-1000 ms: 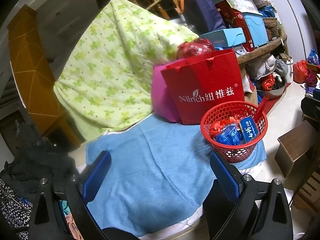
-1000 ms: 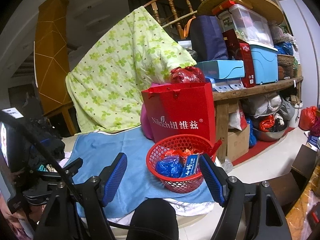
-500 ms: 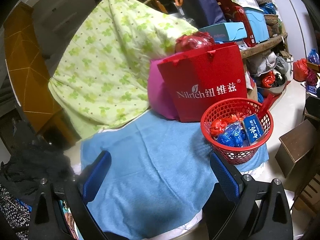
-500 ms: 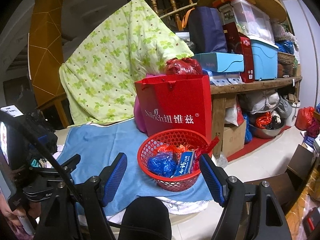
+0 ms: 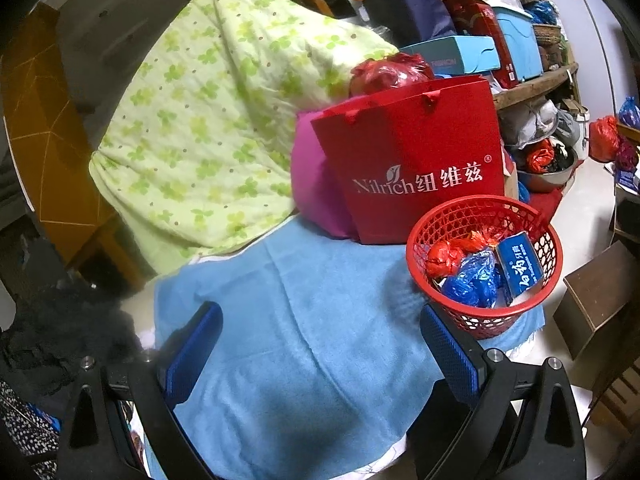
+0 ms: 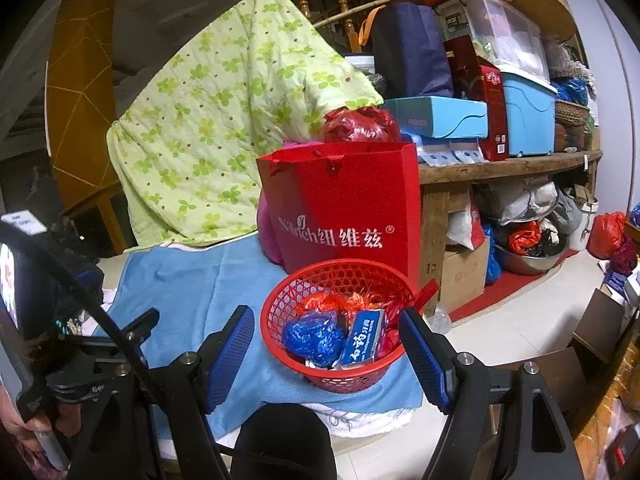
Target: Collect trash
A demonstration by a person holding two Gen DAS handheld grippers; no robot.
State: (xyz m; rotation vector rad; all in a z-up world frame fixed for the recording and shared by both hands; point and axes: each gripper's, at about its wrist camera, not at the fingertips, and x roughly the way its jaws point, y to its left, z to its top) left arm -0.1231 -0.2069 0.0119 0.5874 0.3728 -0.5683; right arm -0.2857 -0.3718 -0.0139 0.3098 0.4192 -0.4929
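Observation:
A red mesh basket (image 5: 536,216) (image 6: 288,300) stands on the blue towel (image 5: 304,320) (image 6: 192,276) near its right corner. Inside lie a crumpled blue plastic bag (image 5: 470,278) (image 6: 314,336), a red wrapper (image 5: 440,254) (image 6: 320,302) and a blue box with white characters (image 5: 520,266) (image 6: 362,340). My left gripper (image 5: 322,340) is open over bare towel, with the basket just beyond its right finger. My right gripper (image 6: 326,342) is open, and the basket shows between its blue pads without touching them.
A red paper bag (image 5: 416,168) (image 6: 348,208) stands right behind the basket, a magenta bundle (image 5: 316,188) beside it. A green floral quilt (image 5: 208,120) rises at the back left. A wooden shelf (image 6: 504,168) of boxes is at right; the floor (image 6: 516,320) is beyond the towel's edge.
Both grippers have drifted so the basket and red bag sit more to the left in the right wrist view and slightly larger in the left. Jaws unchanged.

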